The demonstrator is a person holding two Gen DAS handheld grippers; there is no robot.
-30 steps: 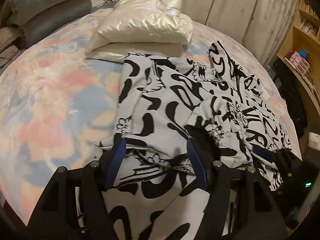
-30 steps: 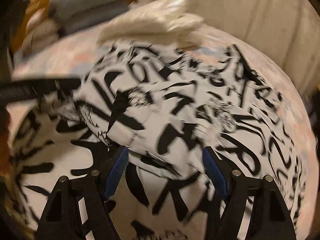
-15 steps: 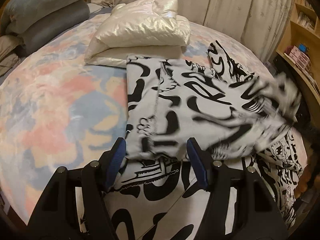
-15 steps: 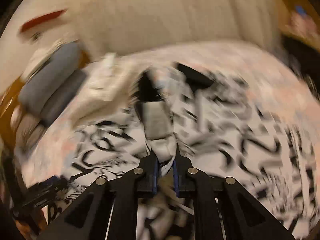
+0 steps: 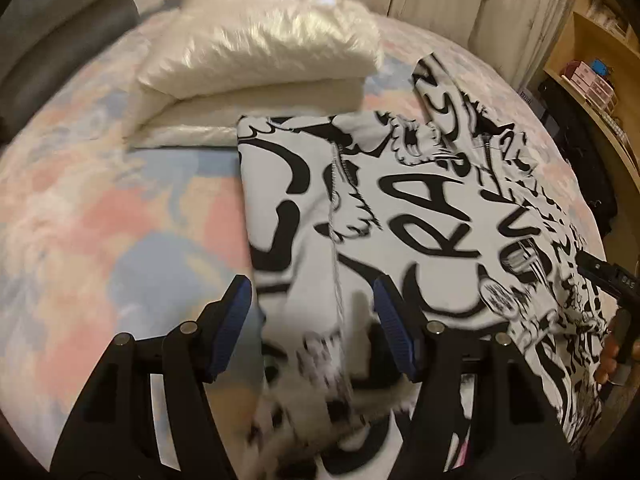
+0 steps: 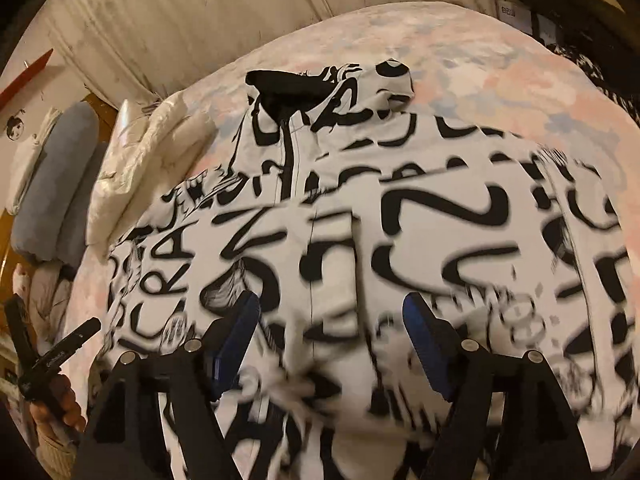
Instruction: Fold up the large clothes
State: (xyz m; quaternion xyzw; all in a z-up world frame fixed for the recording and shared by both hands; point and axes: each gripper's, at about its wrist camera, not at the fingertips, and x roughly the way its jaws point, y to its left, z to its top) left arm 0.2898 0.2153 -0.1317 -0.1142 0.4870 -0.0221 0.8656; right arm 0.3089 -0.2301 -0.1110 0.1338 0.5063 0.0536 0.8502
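A large white garment with black graffiti print (image 5: 420, 208) lies spread on the bed, one side folded in over its body, with its black-lined collar (image 6: 288, 84) at the far end. My left gripper (image 5: 314, 320) hovers open over the garment's near left edge, and cloth lies loose between its blue pads. My right gripper (image 6: 332, 332) is over the garment's (image 6: 400, 220) middle. Its jaws are opening, and blurred cloth sits below them with neither pad pressing on it. In the right wrist view, the left gripper (image 6: 54, 314) shows at lower left in a person's hand (image 6: 56, 404).
A folded cream puffy jacket (image 5: 260, 40) lies just beyond the garment. Grey pillows (image 6: 56, 184) are stacked at the bed's head. The pastel patterned bed cover (image 5: 100, 220) lies bare to the left. Curtains (image 5: 460, 8) hang behind, and wooden shelves (image 5: 592, 72) stand at the right.
Half a second ago the right gripper was shut on a fold of cloth, carrying it across. Now it is open and the fold lies on the garment. The left gripper shifted toward the left edge.
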